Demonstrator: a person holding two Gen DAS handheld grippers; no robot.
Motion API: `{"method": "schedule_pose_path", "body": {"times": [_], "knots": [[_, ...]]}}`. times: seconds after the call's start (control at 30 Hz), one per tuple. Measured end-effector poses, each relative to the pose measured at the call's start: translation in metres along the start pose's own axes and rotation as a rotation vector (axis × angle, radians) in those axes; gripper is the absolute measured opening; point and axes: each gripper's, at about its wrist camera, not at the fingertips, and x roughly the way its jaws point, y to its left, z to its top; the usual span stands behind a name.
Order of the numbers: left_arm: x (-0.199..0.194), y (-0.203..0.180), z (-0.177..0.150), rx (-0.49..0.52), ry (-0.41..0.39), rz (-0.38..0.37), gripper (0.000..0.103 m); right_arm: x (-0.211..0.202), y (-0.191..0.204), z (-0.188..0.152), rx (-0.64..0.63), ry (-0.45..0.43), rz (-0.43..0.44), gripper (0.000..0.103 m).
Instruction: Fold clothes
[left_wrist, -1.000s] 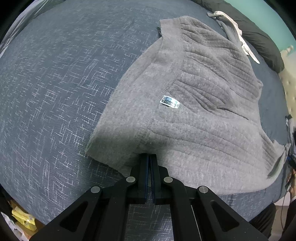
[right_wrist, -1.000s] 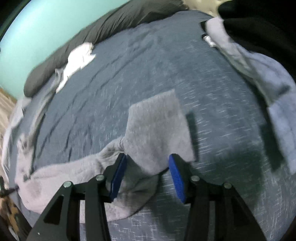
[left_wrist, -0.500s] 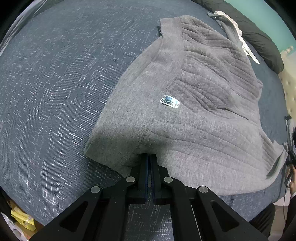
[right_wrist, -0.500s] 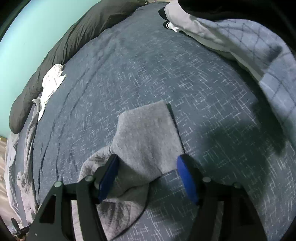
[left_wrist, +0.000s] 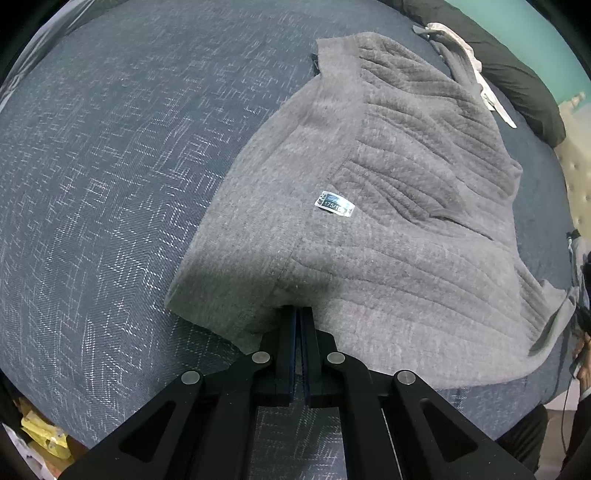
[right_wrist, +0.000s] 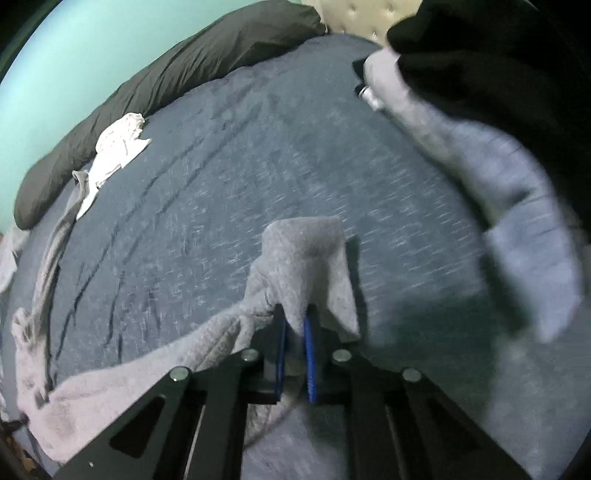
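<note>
left gripper (left_wrist: 298, 314): jaws clenched on near hem of grey sweater (left_wrist: 388, 221) | right gripper (right_wrist: 295, 325): jaws closing, pinching bunched sweater corner (right_wrist: 306, 251) | sweater: spread over blue bedspread (left_wrist: 110, 184) | size label (left_wrist: 334, 204): faces up mid-garment

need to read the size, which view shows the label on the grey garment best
The left wrist view. The small label lies face up on the spread grey garment, sharp enough to show printed digits. The right wrist view shows only a bunched, blurred garment corner, no label.
</note>
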Motion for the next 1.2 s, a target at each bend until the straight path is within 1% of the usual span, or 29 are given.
{"method": "schedule_pose_path", "body": {"times": [0.2, 0.3, 0.37, 0.43, 0.5, 0.57, 0.63, 0.7, 0.77, 0.87, 0.93, 0.97, 1.03, 1.07, 1.13, 1.2], "knots": [[-0.004, 0.004, -0.003, -0.012, -0.013, -0.021, 0.002, -0.044, -0.038, 0.01, -0.022, 0.006, -0.059, 0.008], [-0.014, 0.007, -0.016, -0.022, -0.021, -0.029, 0.002, -0.06, -0.055, 0.012, -0.011, 0.012, -0.064, 0.008], [-0.015, 0.01, -0.017, -0.027, -0.022, -0.031, 0.002, -0.059, -0.057, 0.011, -0.023, 0.026, -0.06, 0.008], [-0.017, 0.013, -0.019, -0.033, -0.024, -0.032, 0.002, -0.048, -0.058, 0.001, -0.06, 0.079, -0.103, 0.008], [-0.019, 0.019, -0.02, -0.043, -0.027, -0.036, 0.002, -0.033, -0.064, -0.01, -0.063, 0.123, -0.13, 0.008], [-0.023, 0.023, -0.021, -0.052, -0.031, -0.041, 0.002, -0.025, -0.07, -0.017, -0.036, 0.126, -0.13, 0.008], [-0.03, 0.026, -0.023, -0.054, -0.045, -0.043, 0.002, -0.021, -0.074, -0.022, -0.016, 0.116, -0.112, 0.009], [-0.04, 0.029, -0.022, -0.047, -0.07, -0.044, 0.002, -0.021, -0.074, -0.022, -0.022, 0.124, -0.1, 0.012], [-0.051, 0.03, -0.021, -0.035, -0.097, -0.043, 0.002, -0.026, -0.074, -0.02, -0.028, 0.128, -0.112, 0.022], [-0.067, 0.024, -0.017, -0.014, -0.129, -0.034, 0.002, -0.042, -0.075, -0.017, -0.032, 0.099, -0.122, 0.024], [-0.075, 0.019, -0.013, -0.002, -0.149, -0.03, 0.002, -0.058, -0.069, -0.014, -0.038, 0.055, -0.092, 0.024], [-0.072, 0.016, -0.006, 0.004, -0.152, -0.031, 0.003, -0.062, -0.064, -0.013, -0.047, 0.042, -0.067, 0.024], [-0.064, 0.005, 0.011, 0.022, -0.156, -0.034, 0.004, -0.065, -0.038, -0.011, -0.105, 0.034, -0.01, 0.024], [-0.065, 0.001, 0.015, 0.032, -0.156, -0.034, 0.004, -0.066, -0.025, -0.01, -0.134, 0.03, 0.019, 0.024], [-0.074, -0.005, 0.014, 0.054, -0.151, -0.034, 0.004, -0.068, 0.001, -0.009, -0.192, 0.024, 0.075, 0.025], [-0.072, -0.012, 0.019, 0.075, -0.147, -0.034, 0.004, -0.06, 0.036, -0.011, -0.246, 0.039, 0.113, 0.025]]}}
